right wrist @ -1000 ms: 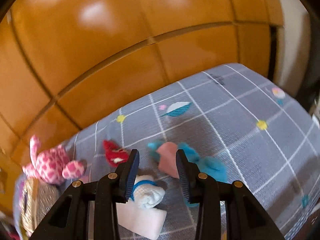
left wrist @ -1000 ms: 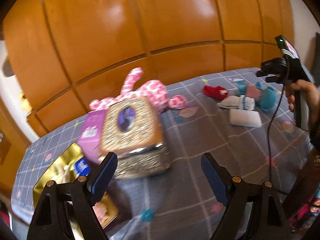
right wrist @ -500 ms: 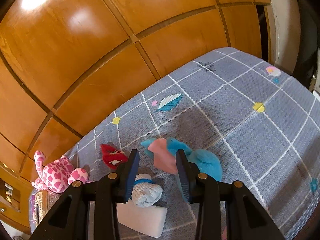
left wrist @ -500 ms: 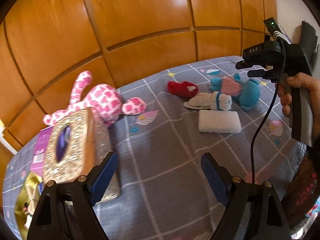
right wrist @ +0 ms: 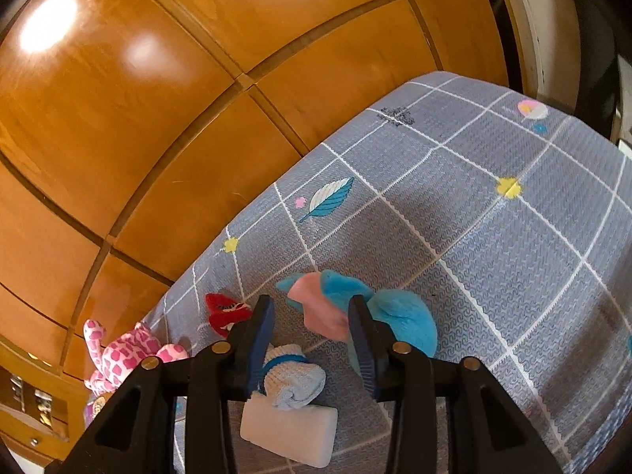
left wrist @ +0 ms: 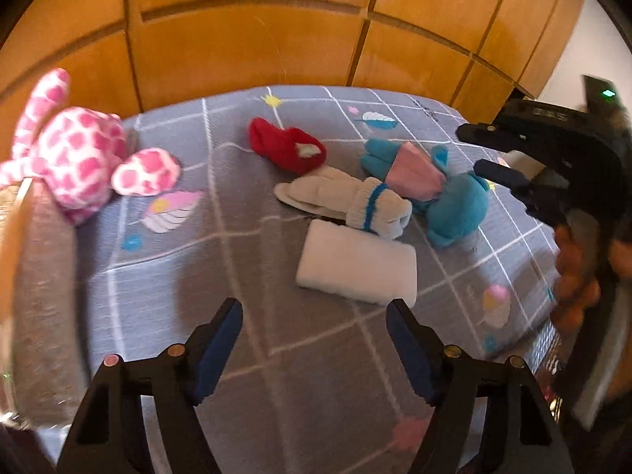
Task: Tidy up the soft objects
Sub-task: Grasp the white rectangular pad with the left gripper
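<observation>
On the grey checked cover lies a pile of soft things: a red sock, a white sock with a blue band, a folded white cloth and a blue plush with a pink patch. A pink spotted plush lies apart at the left. My left gripper hovers just short of the white cloth, its jaws closing with nothing between them. My right gripper hangs over the blue plush and white sock, its narrow jaws opening a little, pressing on nothing.
A glittery box stands at the left edge by the pink plush. Wooden panelling backs the cover. A hand holds the right gripper at the right. The cover's right half is bare.
The left gripper has swung right and down, away from the glittery box and toward the pile, and its jaws have narrowed. The right gripper has rolled slightly above the blue plush.
</observation>
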`<move>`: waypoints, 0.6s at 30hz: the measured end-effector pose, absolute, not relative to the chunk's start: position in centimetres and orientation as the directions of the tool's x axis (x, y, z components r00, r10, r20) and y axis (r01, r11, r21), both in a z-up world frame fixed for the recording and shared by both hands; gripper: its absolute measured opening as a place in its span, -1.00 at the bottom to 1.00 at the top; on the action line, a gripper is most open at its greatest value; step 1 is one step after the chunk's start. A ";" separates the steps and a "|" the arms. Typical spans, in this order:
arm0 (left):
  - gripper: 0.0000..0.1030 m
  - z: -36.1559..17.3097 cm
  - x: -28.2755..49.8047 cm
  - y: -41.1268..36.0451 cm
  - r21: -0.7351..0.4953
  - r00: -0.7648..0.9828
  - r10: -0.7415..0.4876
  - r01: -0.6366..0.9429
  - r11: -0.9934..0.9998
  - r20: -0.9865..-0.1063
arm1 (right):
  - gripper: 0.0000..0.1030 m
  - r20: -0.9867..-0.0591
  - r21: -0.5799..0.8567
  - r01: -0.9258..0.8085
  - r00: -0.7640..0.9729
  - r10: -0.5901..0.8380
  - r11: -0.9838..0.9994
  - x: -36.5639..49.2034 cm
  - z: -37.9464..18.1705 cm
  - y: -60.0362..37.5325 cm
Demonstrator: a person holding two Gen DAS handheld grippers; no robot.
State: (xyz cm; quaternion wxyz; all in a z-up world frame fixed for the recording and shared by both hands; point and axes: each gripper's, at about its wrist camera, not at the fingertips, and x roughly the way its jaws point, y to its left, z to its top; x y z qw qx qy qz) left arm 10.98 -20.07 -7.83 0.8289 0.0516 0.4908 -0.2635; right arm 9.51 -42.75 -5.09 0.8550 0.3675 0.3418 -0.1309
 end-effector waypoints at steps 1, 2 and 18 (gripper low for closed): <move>0.47 -8.0 11.3 -20.4 -0.172 0.381 -0.383 0.482 0.859 -0.841 | -0.22 -0.679 0.546 0.473 0.733 0.035 0.691 9.5 -5.2 -42.8; 0.48 -8.5 11.7 -20.9 -0.175 0.374 -0.380 0.478 0.861 -0.846 | -0.22 -0.677 0.552 0.471 0.735 0.040 0.688 9.5 -5.2 -42.8; -0.53 -11.1 14.2 -22.9 -0.226 0.321 -0.442 0.534 0.815 -0.838 | -0.22 -0.685 0.594 0.442 0.716 0.134 0.673 10.2 -6.2 -42.5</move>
